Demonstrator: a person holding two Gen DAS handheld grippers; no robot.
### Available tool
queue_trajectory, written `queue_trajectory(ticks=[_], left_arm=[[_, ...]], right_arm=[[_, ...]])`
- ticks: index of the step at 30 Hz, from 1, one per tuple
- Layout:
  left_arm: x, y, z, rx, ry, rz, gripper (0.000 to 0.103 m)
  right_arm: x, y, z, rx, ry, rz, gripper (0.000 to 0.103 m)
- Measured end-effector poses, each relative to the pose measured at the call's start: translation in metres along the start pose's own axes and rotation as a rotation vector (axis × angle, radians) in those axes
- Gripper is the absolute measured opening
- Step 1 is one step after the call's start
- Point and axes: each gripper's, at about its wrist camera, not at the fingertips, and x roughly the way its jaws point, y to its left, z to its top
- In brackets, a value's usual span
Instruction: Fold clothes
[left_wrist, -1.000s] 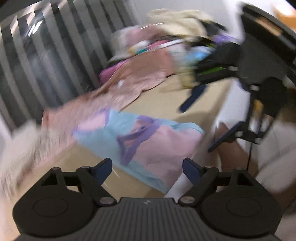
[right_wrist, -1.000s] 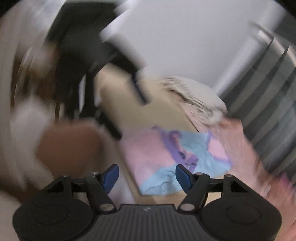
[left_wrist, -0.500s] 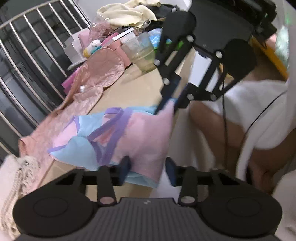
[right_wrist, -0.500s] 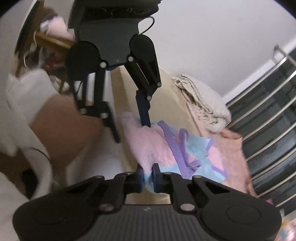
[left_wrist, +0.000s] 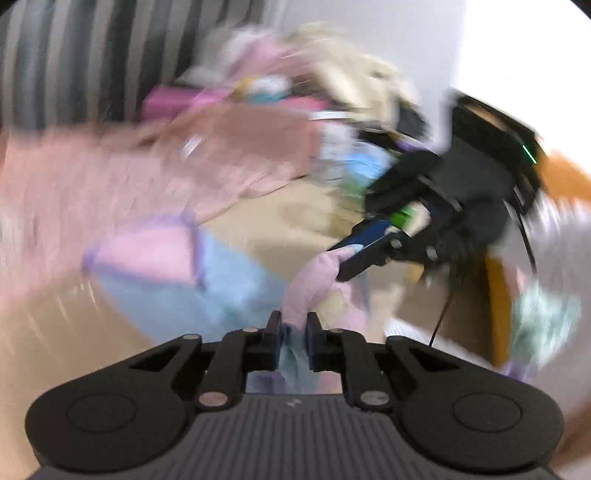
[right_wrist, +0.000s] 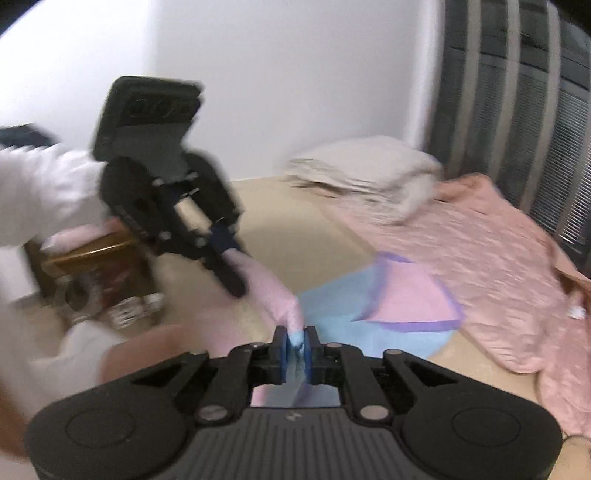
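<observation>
A pink, light-blue and purple garment lies partly on the tan table; it also shows blurred in the left wrist view. My left gripper is shut on one edge of it. My right gripper is shut on another edge. The pink cloth is stretched between the two. In the right wrist view the left gripper holds the far end; in the left wrist view the right gripper does.
A salmon-pink garment lies spread at the table's far side by the railing. A cream knitted cloth sits in the corner. A blurred pile of clothes and items is at the other end.
Both grippers have closed on the garment's near edge and lifted it, pulling the pink part taut between them. Both views have swung and are blurred.
</observation>
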Motion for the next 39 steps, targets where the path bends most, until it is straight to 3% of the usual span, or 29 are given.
queue_trajectory(ticks=[1, 2, 3, 6, 8, 10, 15, 20, 22, 24, 27, 31, 33, 34, 35, 37, 39], left_arm=[[0.009, 0.011, 0.0, -0.072, 0.005, 0.028, 0.035], [0.012, 0.017, -0.003, -0.112, -0.005, 0.068, 0.044], [0.014, 0.022, -0.006, -0.144, -0.019, 0.109, 0.044], [-0.004, 0.025, -0.021, -0.246, -0.081, 0.145, 0.051], [-0.014, 0.021, -0.027, -0.299, -0.121, 0.156, 0.066], [-0.018, 0.015, -0.032, -0.36, -0.152, 0.183, 0.07], [-0.004, 0.011, -0.036, -0.451, -0.143, 0.124, 0.069], [0.014, 0.028, -0.035, -0.541, -0.135, 0.119, 0.026], [0.016, 0.028, -0.034, -0.55, -0.155, 0.129, 0.01], [0.016, 0.028, -0.033, -0.551, -0.176, 0.13, 0.009], [0.013, 0.021, -0.026, -0.513, -0.217, 0.116, 0.008], [0.023, 0.026, -0.017, -0.511, -0.221, 0.163, 0.008], [0.031, 0.028, -0.017, -0.503, -0.202, 0.23, 0.019], [0.034, 0.029, -0.018, -0.502, -0.195, 0.27, 0.032], [0.029, 0.027, -0.021, -0.507, -0.206, 0.282, 0.038], [0.015, 0.021, -0.027, -0.518, -0.239, 0.286, 0.039], [-0.002, 0.001, -0.029, -0.464, -0.278, 0.324, 0.042]], right_arm=[[0.01, -0.011, 0.001, 0.026, 0.002, -0.037, 0.033], [0.02, -0.016, -0.002, 0.059, 0.014, -0.083, 0.042], [0.028, -0.022, -0.005, 0.091, 0.024, -0.129, 0.049], [0.023, -0.027, -0.018, 0.197, -0.025, -0.186, 0.049], [0.011, -0.025, -0.031, 0.302, -0.091, -0.138, 0.049], [0.006, -0.022, -0.045, 0.409, -0.114, -0.071, 0.049], [0.02, -0.015, -0.061, 0.536, -0.151, -0.073, 0.047], [0.037, -0.036, -0.063, 0.696, -0.18, -0.028, 0.041], [0.047, -0.039, -0.065, 0.734, -0.149, -0.02, 0.024], [0.049, -0.037, -0.067, 0.751, -0.156, -0.025, 0.01], [0.042, -0.031, -0.066, 0.746, -0.213, -0.057, 0.008], [0.036, -0.025, -0.061, 0.688, -0.265, -0.159, 0.008], [0.048, -0.026, -0.061, 0.672, -0.204, -0.215, 0.009], [0.054, -0.024, -0.061, 0.652, -0.174, -0.244, 0.012], [0.054, -0.02, -0.06, 0.625, -0.175, -0.273, 0.015], [0.048, -0.012, -0.058, 0.579, -0.194, -0.335, 0.02], [0.032, -0.006, -0.056, 0.535, -0.247, -0.381, 0.022]])
